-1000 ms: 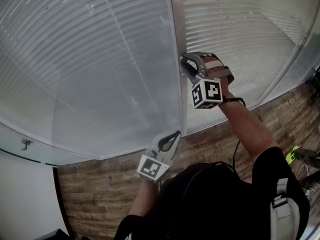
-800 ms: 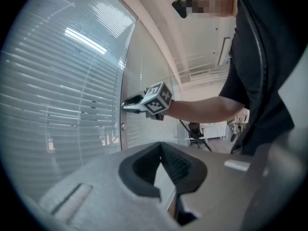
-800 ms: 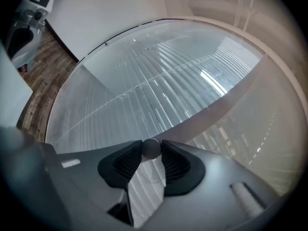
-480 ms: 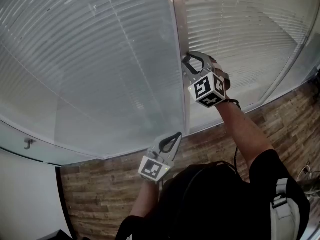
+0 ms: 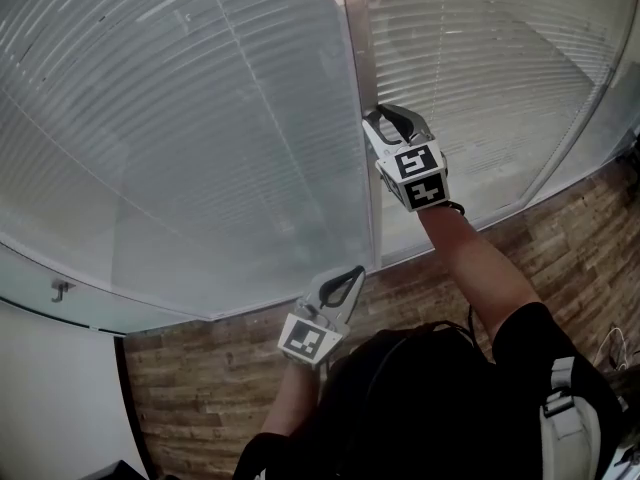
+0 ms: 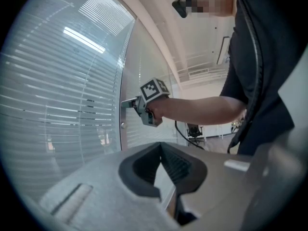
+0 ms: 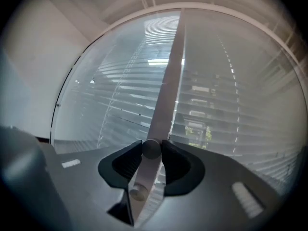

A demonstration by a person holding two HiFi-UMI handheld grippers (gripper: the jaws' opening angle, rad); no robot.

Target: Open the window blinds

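The blinds (image 5: 180,118) hang behind glass on both sides of a grey upright frame bar (image 5: 360,48). On that bar sits a small round knob (image 7: 151,148), with a second knob (image 7: 138,191) just below it. My right gripper (image 5: 375,116) points level at the bar, and its pads (image 7: 169,160) are shut on the upper knob. The right pane's slats (image 7: 216,109) stand partly apart, and greenery shows through them. My left gripper (image 5: 352,271) hangs lower, near the window's bottom edge. It is shut with nothing between its pads (image 6: 161,150).
Below the glass runs a wood-plank wall (image 5: 200,388). A small hook (image 5: 62,290) sticks out of the white wall at the left. In the left gripper view an office chair (image 6: 195,129) stands far behind my right arm (image 6: 202,109).
My right gripper has rolled about its own line while staying on the knob, so its marker cube shows different faces. The left gripper has stayed where it was.
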